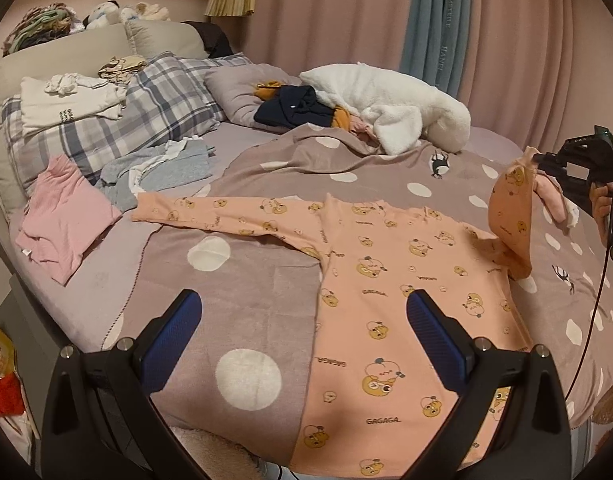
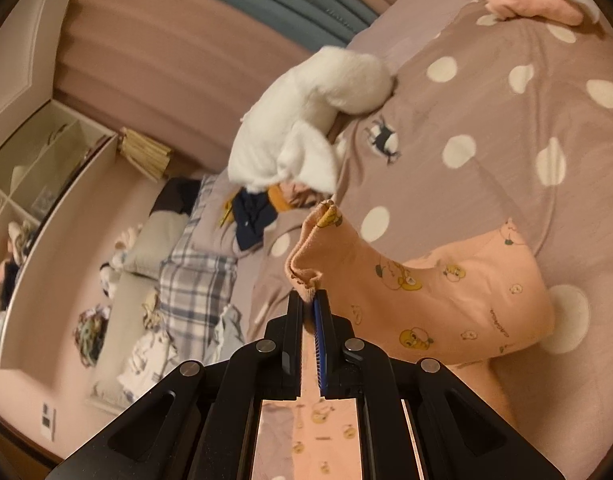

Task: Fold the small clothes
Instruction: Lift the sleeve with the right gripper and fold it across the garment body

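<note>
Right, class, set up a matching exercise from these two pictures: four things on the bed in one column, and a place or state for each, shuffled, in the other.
Things:
1. peach shirt sleeve
2. left gripper
3. white fleece garment
4. pink top

Places or states:
A. crumpled near the plaid pillow, at the left side of the bed
B. lifted off the blanket, cuff pinched by the right gripper
C. heaped at the far end of the dotted blanket
D. open, holding nothing

Pairs: 1-B, 2-D, 3-C, 4-A
</note>
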The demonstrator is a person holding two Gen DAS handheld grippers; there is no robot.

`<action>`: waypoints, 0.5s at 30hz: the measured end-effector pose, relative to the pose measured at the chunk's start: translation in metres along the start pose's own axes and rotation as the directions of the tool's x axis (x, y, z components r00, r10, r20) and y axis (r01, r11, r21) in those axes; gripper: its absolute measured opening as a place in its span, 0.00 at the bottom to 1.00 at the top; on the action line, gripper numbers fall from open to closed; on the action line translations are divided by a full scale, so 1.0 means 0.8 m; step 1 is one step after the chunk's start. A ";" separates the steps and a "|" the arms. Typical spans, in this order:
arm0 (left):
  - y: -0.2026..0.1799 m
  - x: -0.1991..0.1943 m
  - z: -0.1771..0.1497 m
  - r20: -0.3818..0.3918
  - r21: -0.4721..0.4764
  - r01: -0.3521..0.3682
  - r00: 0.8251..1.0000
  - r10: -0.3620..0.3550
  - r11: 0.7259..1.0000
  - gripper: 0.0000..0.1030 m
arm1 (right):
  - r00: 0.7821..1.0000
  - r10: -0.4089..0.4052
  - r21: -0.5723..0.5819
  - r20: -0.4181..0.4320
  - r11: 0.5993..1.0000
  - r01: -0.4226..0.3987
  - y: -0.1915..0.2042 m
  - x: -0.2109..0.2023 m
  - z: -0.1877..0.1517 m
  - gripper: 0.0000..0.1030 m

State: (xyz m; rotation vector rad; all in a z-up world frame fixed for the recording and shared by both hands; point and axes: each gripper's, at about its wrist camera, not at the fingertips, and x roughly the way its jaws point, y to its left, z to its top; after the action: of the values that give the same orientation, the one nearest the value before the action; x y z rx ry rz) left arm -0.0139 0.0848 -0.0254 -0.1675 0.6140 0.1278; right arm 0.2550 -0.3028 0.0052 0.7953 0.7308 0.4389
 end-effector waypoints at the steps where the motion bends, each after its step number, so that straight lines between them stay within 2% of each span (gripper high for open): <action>1: 0.004 0.000 0.000 0.000 -0.007 -0.002 1.000 0.002 1.000 0.99 | 1.000 0.000 -0.001 -0.010 1.000 0.000 0.003 0.006 -0.002 0.08; 8: 0.019 0.004 -0.001 0.007 0.008 -0.039 0.999 0.039 0.999 0.99 | 0.998 0.018 0.007 -0.068 1.000 -0.017 0.021 0.053 -0.016 0.08; 12: 0.028 0.007 -0.002 0.010 0.006 -0.031 0.999 0.030 1.000 0.99 | 0.997 0.008 0.009 -0.082 1.000 -0.007 0.029 0.079 -0.024 0.08; 15: 0.037 0.013 -0.005 0.012 -0.014 -0.025 1.000 0.025 1.000 0.99 | 0.992 0.040 0.014 -0.118 0.999 -0.038 0.037 0.106 -0.033 0.08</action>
State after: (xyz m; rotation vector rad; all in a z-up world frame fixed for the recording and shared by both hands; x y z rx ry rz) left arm -0.0129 0.1135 -0.0380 -0.1725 0.6032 0.1575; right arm 0.2904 -0.2203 -0.0204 0.8005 0.8300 0.5211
